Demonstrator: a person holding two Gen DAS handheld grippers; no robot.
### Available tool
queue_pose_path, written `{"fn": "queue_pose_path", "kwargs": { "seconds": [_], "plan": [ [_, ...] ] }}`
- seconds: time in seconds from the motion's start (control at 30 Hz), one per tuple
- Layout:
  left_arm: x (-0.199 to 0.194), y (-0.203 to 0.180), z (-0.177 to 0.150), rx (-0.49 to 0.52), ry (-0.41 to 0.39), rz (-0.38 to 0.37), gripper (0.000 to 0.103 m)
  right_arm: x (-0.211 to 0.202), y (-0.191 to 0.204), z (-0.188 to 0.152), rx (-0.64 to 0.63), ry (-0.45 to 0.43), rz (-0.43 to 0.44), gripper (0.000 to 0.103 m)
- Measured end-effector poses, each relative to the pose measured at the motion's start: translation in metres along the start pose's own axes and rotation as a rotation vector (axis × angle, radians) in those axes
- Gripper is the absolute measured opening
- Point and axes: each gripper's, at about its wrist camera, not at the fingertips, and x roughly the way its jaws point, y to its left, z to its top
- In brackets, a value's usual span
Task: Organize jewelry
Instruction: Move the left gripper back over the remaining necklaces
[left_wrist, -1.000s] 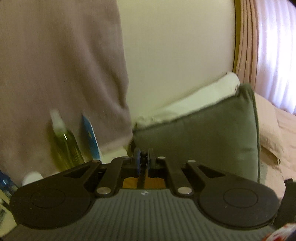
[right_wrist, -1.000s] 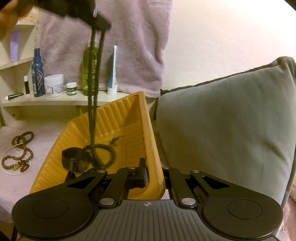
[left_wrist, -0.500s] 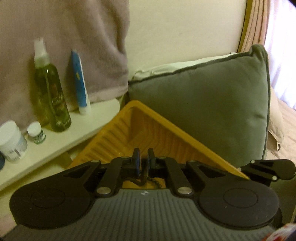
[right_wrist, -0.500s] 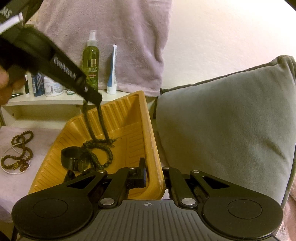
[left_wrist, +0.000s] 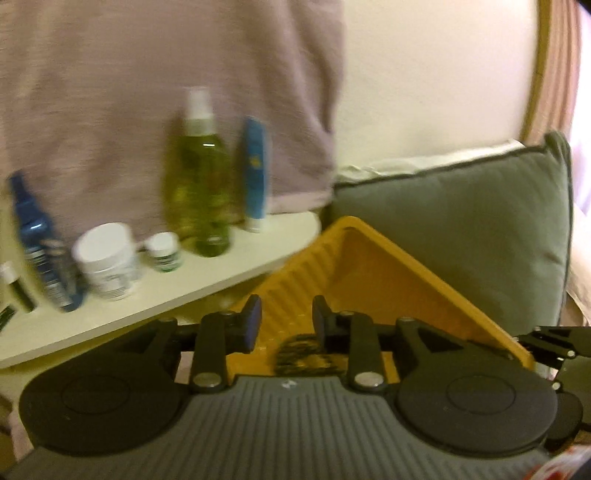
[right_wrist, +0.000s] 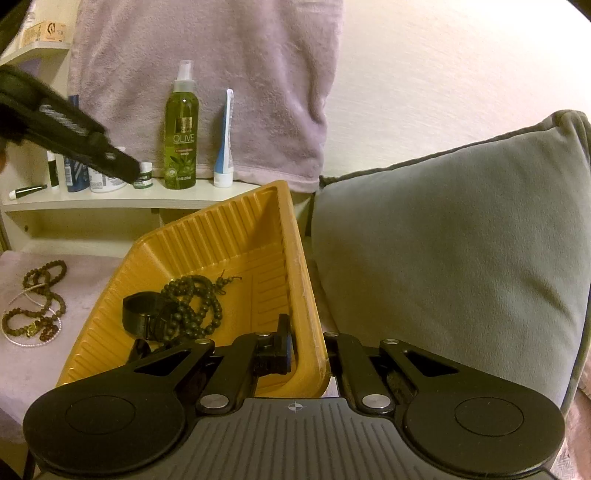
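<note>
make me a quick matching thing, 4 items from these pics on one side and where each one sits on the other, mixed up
Items
1. dark bead necklace
2. brown bead strands
3. olive spray bottle
4. right gripper

Places
A. on the white shelf
B. lying in the yellow tray
C. clamped on the tray's rim
D. on the pale cloth left of the tray

Pairs: 1-B, 2-D, 3-A, 4-C

Your left gripper (left_wrist: 286, 323) has just been opening, with nothing between its jaws. Dark beads (left_wrist: 301, 352) lie just below, in the yellow tray (left_wrist: 388, 280).
</note>
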Motion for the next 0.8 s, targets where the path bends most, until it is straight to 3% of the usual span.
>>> {"fn": "queue_pose_path", "kwargs": {
  "seconds": [0.17,0.5,0.63,0.7,0.8],
  "plan": [
    [-0.026,0.027,-0.017,-0.055,-0.037,0.094,0.036,-0.002,-0.001,-0.002,0.003,0.004,0.000,0.005],
    [-0.063,0.091,-0.058,-0.181,-0.031,0.278,0.045,-0.001,-0.002,-0.002,0.008,0.008,0.002,0.005],
    [-0.064,0.103,-0.081,-0.200,-0.003,0.311,0.047,-0.001,-0.002,-0.002,0.006,0.010,0.001,0.005],
    [-0.062,0.105,-0.094,-0.204,0.015,0.312,0.056,-0.001,-0.002,-0.002,0.003,0.009,0.000,0.005],
    [-0.055,0.101,-0.113,-0.180,0.052,0.312,0.056,0.000,-0.002,-0.003,0.000,0.012,-0.002,0.005]
  ]
}}
